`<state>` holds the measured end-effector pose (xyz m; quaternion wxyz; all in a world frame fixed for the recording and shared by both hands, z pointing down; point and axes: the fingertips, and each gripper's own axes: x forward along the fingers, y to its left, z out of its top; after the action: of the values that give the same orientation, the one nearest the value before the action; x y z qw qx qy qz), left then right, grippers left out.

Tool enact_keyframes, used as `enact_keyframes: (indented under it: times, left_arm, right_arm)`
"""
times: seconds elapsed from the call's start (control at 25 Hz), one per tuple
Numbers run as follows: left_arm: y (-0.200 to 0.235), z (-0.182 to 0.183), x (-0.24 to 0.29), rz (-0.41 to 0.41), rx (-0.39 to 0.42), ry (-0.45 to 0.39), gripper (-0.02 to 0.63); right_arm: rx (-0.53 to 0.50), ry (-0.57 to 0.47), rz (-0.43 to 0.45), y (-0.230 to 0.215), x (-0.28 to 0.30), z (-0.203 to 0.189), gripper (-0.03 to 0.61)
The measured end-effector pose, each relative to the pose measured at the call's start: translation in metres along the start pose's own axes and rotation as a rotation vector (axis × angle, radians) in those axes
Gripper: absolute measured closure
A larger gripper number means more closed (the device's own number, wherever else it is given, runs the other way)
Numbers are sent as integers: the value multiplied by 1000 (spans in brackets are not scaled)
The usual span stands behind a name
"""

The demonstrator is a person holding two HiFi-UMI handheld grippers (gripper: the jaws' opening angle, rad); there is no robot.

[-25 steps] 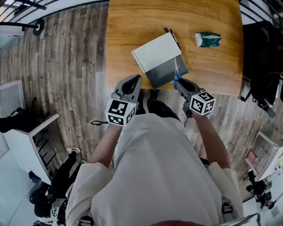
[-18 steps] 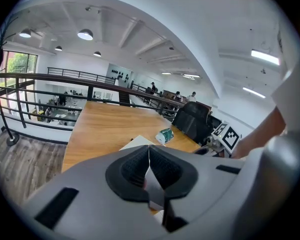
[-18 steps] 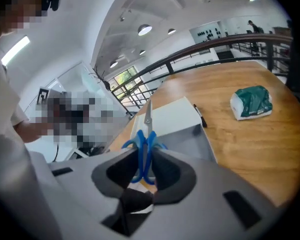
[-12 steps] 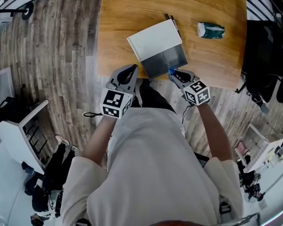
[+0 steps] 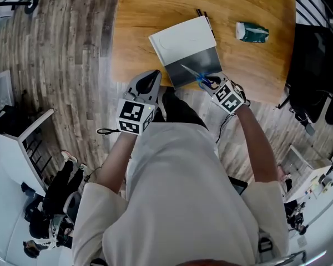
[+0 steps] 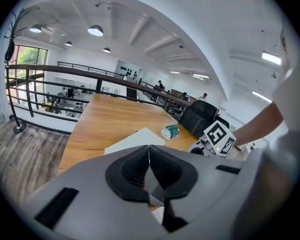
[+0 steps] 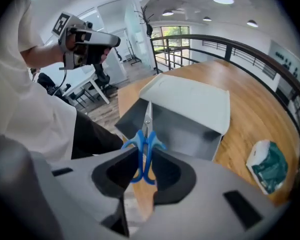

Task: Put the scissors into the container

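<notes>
Right gripper view, right tongs [image 7: 144, 155] clamp scissors [image 7: 147, 121], blades pointing ahead over container [image 7: 185, 131], left tongs [image 6: 149, 158] clenched

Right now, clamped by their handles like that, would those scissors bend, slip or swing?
Probably stiff: the scissors have metal blades that stick straight out. The right gripper pinches only the smooth blue handles, so they might pivot or slip.

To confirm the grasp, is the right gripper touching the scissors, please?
Touching: the right gripper view shows the right gripper with fingers clamping the scissors by the blue handles.
</notes>
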<state>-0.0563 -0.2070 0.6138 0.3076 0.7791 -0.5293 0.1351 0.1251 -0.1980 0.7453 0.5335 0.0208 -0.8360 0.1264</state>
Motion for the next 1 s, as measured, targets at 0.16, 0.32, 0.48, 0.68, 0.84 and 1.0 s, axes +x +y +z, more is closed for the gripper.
enact_keyframes:
  times: [0.16,0.32,0.48,0.68,0.84,1.0]
  left_arm:
    - [2,-4,3,19,-13,-2,618]
    - [4,-6,3,35,-27,-1,618]
    - [7,-10,3,57,-45,-1,618]
    - [9,-16,1,78,-63,-1,618]
    - [9,-21,3,90,-76,6,618]
    - [7,-23,2,98,-83,7,618]
  right_arm:
    - [-122,91,-5,-11,9,-6,491]
    - [-191,126,-13,-22,18,-4,491]
    - [-259,169,-33,-36,31,-5,492]
    - [-285,182,-63,-48,42,-2,491]
    - [-356,209,-80,-53,53,-4,491]
    - [-389,214,-107,-56,61,-4,491]
